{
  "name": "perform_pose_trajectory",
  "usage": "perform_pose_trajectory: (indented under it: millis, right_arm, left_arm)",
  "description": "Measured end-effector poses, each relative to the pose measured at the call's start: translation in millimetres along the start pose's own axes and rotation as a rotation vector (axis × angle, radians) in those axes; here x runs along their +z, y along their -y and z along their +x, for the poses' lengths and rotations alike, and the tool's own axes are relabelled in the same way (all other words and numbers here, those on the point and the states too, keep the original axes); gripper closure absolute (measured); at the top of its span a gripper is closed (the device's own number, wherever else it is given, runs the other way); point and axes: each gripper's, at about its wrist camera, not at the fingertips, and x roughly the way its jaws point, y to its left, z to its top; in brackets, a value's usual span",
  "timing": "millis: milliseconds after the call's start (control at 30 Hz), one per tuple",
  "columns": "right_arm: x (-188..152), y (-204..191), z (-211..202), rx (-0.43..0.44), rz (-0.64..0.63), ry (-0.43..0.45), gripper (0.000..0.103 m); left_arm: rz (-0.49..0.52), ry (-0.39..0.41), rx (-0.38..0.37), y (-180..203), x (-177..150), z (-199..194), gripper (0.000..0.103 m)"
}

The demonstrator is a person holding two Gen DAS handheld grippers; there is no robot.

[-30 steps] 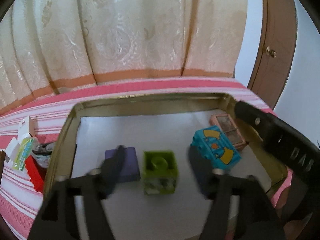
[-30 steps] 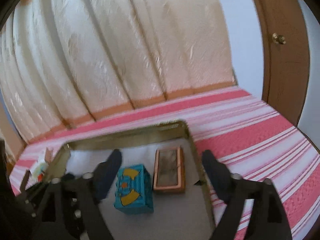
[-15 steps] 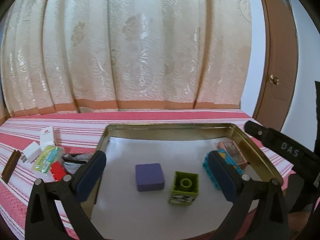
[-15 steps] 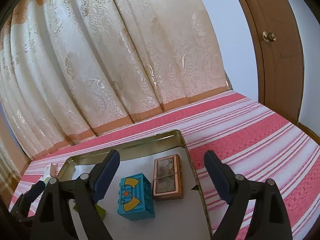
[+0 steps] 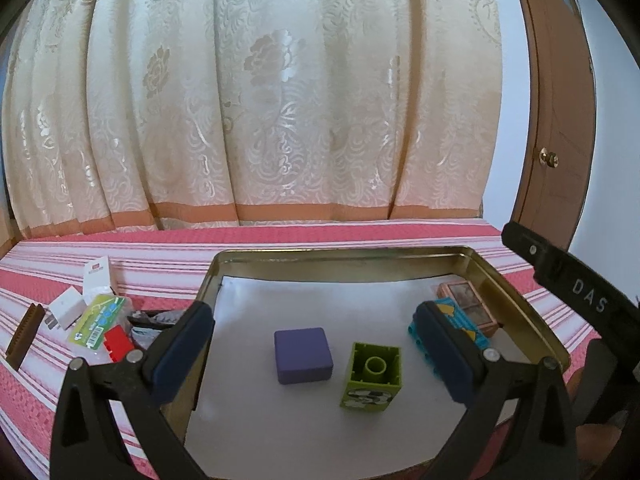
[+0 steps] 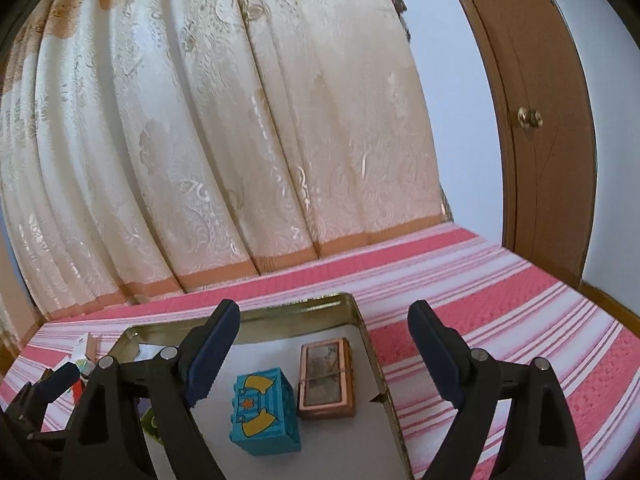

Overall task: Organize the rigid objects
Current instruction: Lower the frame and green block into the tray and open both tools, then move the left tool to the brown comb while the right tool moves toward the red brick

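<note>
Left wrist view: my left claw (image 5: 316, 344) had pulled back and risen from where it was 1 s earlier, when its fingers hung low and blurred around the green block (image 5: 372, 376); now it hovered spread wide, pinching nothing.
Green block: it stood on the white liner of the tin tray (image 5: 340, 254), hollow side up, just beside the purple block (image 5: 303, 355) and apart from it, untouched.
Right wrist view: my right claw (image 6: 324, 350) had also lifted and tilted upward over the last second, so more curtain (image 6: 200, 140) and less tray showed; its fingers were spread, with nothing between them.
Teal block: the teal block (image 6: 266, 412) sat just beside the copper-framed box (image 6: 326, 378) at the tray's right wall; whether the 2 touched I could not tell.
Count in tray: 4 rigid pieces lay inside, all separate from both claws.
Outside tray: a small pile of loose things (image 5: 92, 320), among them a red piece, a white card and a green label, lay on the striped bed cover (image 5: 48, 380) left of the tray.
Meaning: I judged that both claws had backed off after a placement, so the next pick was probably from that pile.
Risk: the tray's raised rim stood between the pile and the liner, so a carried piece would need to clear it.
</note>
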Motion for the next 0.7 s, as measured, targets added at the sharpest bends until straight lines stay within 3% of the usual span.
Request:
perform_pose_trajectory:
  millis: [433,700]
  right_arm:
    - [-5,-14,-12,-0.043,-0.077,0.091,0.015]
    - [-16,-38,-25,-0.04,-0.088,0.087,0.015]
  left_arm:
    - [0.021,0.036,0.029,-25,-5,-23,0.0]
    - [0.03,0.046,0.073,-61,-7,-36,0.0]
